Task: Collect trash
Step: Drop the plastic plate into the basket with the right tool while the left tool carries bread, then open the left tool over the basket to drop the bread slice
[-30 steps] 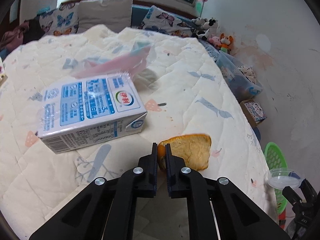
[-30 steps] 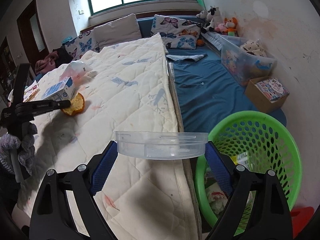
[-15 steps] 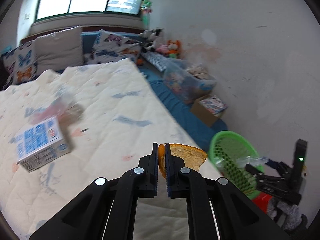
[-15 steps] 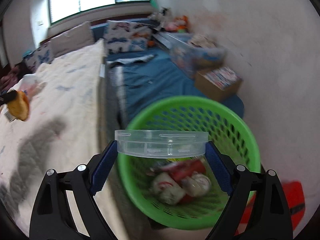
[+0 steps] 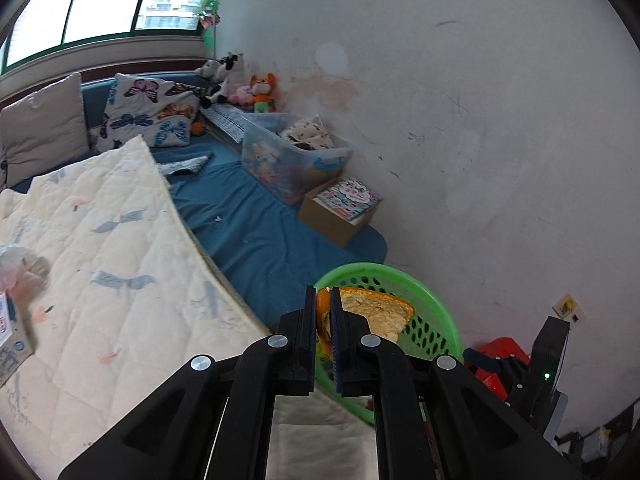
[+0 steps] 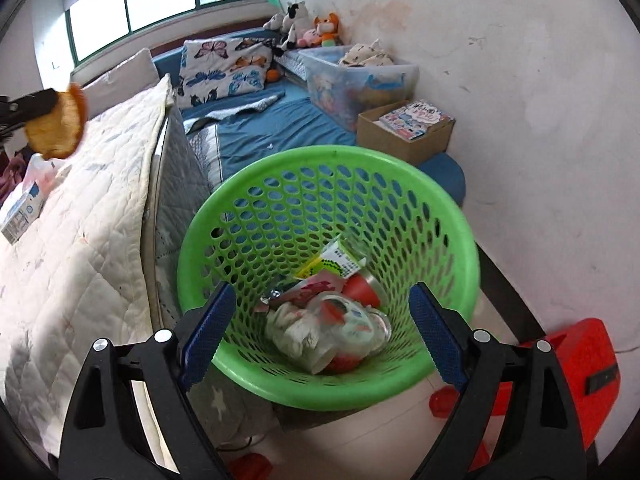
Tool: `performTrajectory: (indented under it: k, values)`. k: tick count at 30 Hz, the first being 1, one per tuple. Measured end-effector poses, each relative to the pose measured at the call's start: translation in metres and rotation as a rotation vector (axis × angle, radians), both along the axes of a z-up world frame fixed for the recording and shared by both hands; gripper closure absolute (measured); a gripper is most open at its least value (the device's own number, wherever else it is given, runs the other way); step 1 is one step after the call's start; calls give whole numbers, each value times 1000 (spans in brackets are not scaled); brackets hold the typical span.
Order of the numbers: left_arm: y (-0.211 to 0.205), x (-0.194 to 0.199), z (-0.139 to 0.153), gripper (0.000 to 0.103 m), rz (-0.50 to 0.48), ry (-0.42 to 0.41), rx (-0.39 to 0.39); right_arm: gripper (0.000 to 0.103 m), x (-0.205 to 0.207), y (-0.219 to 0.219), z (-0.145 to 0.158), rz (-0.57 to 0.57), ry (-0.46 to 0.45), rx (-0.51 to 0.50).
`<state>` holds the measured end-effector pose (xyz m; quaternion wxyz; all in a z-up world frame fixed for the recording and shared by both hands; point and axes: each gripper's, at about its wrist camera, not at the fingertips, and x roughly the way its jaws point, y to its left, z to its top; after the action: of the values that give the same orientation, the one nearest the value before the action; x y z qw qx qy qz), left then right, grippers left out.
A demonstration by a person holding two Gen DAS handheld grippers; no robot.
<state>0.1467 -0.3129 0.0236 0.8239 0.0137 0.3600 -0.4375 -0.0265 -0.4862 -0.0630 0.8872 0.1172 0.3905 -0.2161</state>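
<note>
Trash, listed left to right. Milk carton [image 6: 23,213]: lies on the quilted bed [image 6: 92,216] near its left edge, uncollected; a crumpled wrapper or bag [image 6: 38,170] sits just beyond it, too blurred to name with certainty. Bread slice [image 5: 376,314]: clamped by its crust between the closed jaws of the left gripper [image 5: 323,326], held in the air over the near rim of the basket, not yet dropped. Green basket [image 6: 440,204]: stands on the floor against the bed's right edge; already holds packets, crumpled plastic and a red cup. Right gripper [image 6: 320,332]: jaws spread wide and empty, poised directly above the basket's mouth. Progress: several items binned; the bread looks next to go; carton and wrapper remain on the bed.
</note>
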Motion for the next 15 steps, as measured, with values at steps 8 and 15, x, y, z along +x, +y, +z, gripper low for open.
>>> performTrajectory:
  k: [8, 15]
  values:
    - [-53, -15, -21, 97, -83, 15, 123, 15, -21, -2, 3, -27, -38, 18]
    - [-80, -16, -55, 97, -129, 83, 204, 15, -34, -8, 4, -59, -46, 28]
